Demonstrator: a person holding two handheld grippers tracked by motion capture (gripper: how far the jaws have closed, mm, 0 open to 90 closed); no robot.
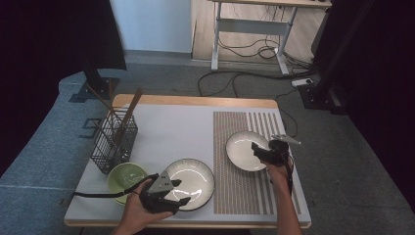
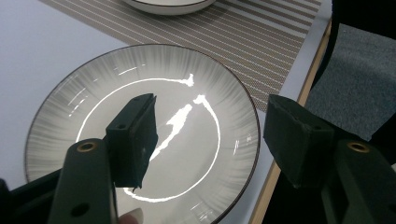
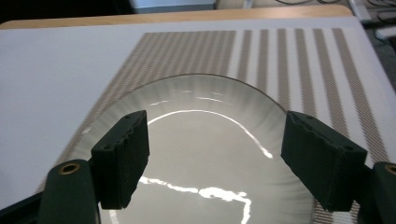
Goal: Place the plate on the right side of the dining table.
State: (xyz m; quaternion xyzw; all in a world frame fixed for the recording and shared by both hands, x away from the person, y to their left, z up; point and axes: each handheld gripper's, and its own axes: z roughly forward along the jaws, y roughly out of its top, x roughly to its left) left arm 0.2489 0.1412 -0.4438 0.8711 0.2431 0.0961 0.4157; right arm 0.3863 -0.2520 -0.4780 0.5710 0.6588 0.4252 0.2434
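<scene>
**Two plates down, both grippers hanging wide above them**

Start big: the table (image 1: 161,132), white-topped with a wooden edge, carries a striped placemat (image 1: 244,196) across its right half. At seven o'clock on the table sits the larger plate (image 1: 195,178), pale grey with fine streaks fanning out to a thin dark rim, glossy enough to throw a bright ring of glare. At three o'clock, flat on the placemat, lies the smaller plate (image 1: 242,147), cream-white, faintly ribbed, also dark-rimmed.

Over at nine o'clock stands a black wire basket (image 1: 113,142) with chopsticks (image 1: 128,115) leaning out, and a green bowl (image 1: 126,177) just beside the larger plate.

The left gripper (image 2: 212,135) hovers over the larger plate's near edge, jaws spread, nothing between them. The right gripper (image 3: 215,161) hangs above the smaller plate, jaws parted wide, clear of the rim.
</scene>
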